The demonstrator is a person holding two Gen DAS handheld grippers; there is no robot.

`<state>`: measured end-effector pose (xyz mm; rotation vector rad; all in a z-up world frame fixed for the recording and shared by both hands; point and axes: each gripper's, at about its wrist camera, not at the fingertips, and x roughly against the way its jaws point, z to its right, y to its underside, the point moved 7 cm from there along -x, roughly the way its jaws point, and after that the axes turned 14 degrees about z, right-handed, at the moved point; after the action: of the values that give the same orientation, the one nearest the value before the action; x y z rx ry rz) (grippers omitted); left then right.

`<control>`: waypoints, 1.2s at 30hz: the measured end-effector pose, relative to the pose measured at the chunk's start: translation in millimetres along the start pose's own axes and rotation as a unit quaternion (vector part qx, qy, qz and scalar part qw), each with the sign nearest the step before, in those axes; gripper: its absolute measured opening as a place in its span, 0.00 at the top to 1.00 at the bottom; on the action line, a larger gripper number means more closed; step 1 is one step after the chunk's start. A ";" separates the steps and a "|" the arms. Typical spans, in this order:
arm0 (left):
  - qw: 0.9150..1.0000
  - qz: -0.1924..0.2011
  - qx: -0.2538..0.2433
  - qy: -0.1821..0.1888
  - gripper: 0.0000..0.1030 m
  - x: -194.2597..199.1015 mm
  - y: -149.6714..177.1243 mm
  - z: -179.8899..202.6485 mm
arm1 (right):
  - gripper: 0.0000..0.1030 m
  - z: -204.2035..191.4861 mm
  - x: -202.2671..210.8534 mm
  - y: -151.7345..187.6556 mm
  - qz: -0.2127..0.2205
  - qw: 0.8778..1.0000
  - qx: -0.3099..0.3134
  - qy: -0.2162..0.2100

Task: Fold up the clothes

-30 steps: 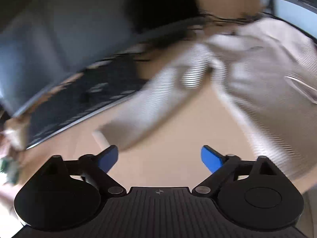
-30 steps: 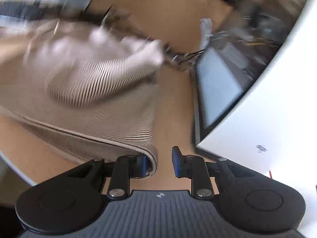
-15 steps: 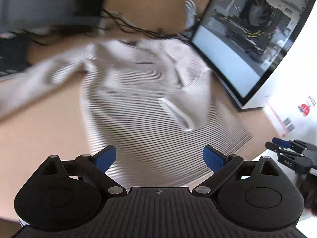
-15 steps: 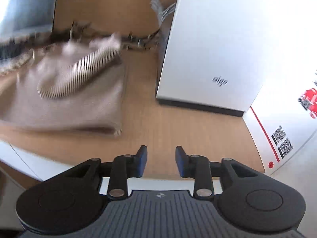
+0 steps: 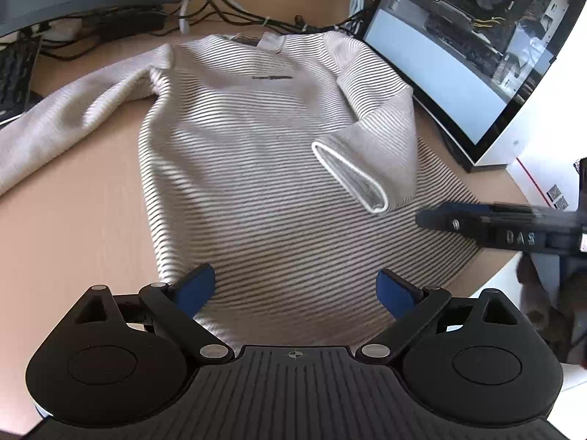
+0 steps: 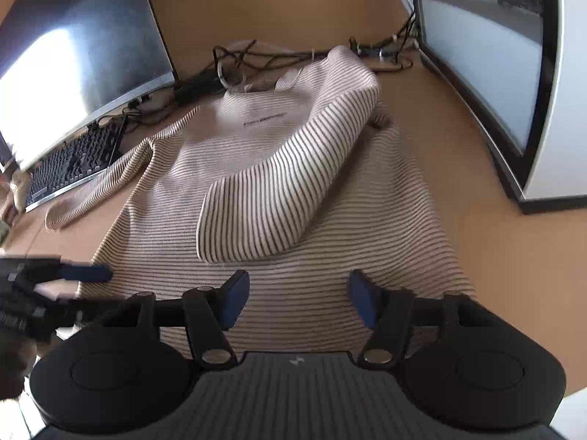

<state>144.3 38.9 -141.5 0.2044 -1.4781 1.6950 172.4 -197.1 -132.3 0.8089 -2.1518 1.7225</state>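
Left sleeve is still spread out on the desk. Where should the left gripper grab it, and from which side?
Take the left sleeve at its cuff end, coming from above and outside with the left gripper. The sleeve lies flat and angled away from the shirt body, so a pinch across the cuff probably lets it swing inward like the folded right sleeve.

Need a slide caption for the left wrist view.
Left tool open above the hem of a striped sweater on the desk, one sleeve folded across.

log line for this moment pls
task: fold clothes | striped sweater flat on desk | right sleeve folded in, left sleeve out | left gripper open | right gripper opening, empty
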 end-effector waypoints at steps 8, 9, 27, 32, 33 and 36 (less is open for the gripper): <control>0.997 -0.014 0.071 0.008 0.05 34.2 6.5 -42.1 | 0.26 -24.1 7.0 14.3 -0.033 0.999 0.012 -0.032; 0.996 -0.015 0.087 0.013 0.05 35.0 5.4 -45.4 | 0.17 -25.6 8.1 15.6 -0.033 0.999 0.004 -0.035; 0.987 0.026 0.146 0.055 0.04 -13.8 -67.1 -63.4 | 0.13 -70.0 24.3 0.2 0.030 0.977 0.213 0.002; 0.978 0.010 0.204 0.050 0.04 -31.5 -57.0 -69.8 | 0.52 -99.3 -10.6 16.3 0.039 0.949 0.311 -0.014; 0.977 0.017 0.211 0.038 0.04 -32.5 -55.9 -71.1 | 0.60 -102.0 -16.4 20.3 0.042 0.942 0.332 -0.009; 0.972 0.039 0.231 0.006 0.04 -34.9 -52.9 -73.8 | 0.87 -110.4 -34.4 25.8 0.059 0.927 0.369 0.020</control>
<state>230.8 83.0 -145.4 0.3874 -1.0734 2.0824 170.7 -79.1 -142.9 0.7920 -1.5146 2.6329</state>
